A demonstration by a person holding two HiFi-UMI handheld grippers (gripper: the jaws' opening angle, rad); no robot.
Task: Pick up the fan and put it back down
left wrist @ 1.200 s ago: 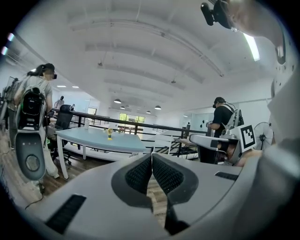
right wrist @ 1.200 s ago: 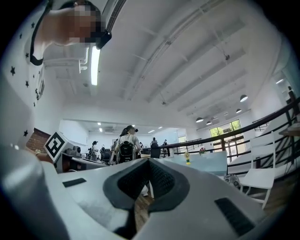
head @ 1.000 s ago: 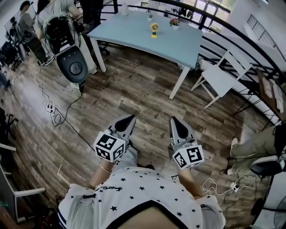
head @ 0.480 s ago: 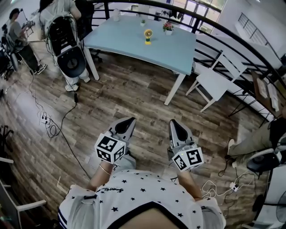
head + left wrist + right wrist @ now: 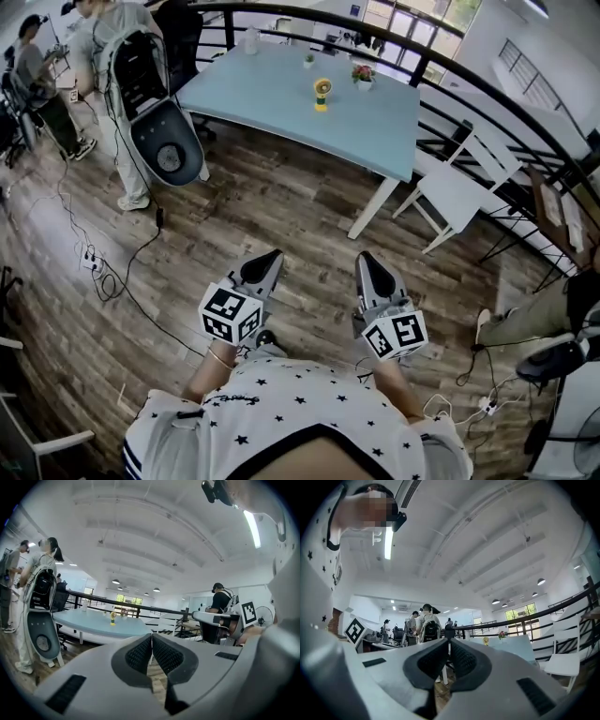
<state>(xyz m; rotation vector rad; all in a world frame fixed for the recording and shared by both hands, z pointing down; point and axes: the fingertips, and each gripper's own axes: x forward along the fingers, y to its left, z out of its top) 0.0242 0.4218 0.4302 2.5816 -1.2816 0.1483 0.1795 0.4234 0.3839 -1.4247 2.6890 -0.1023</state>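
Fan point(image 5: 322, 92) stands upright on light-blue table point(image 5: 267, 89), well apart from left gripper point(image 5: 270, 259) and right gripper point(image 5: 368, 260), both empty with jaws pressed together, held over wood floor point(image 5: 281, 211).

Wood floor point(image 5: 281, 220), blue table point(image 5: 272, 94), white chair point(image 5: 459, 192)

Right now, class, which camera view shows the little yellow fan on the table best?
The head view: the fan stands upright on the blue table, clear and unobstructed from above. The left gripper view shows the fan small and distant; the right gripper view shows the fan tinier still.
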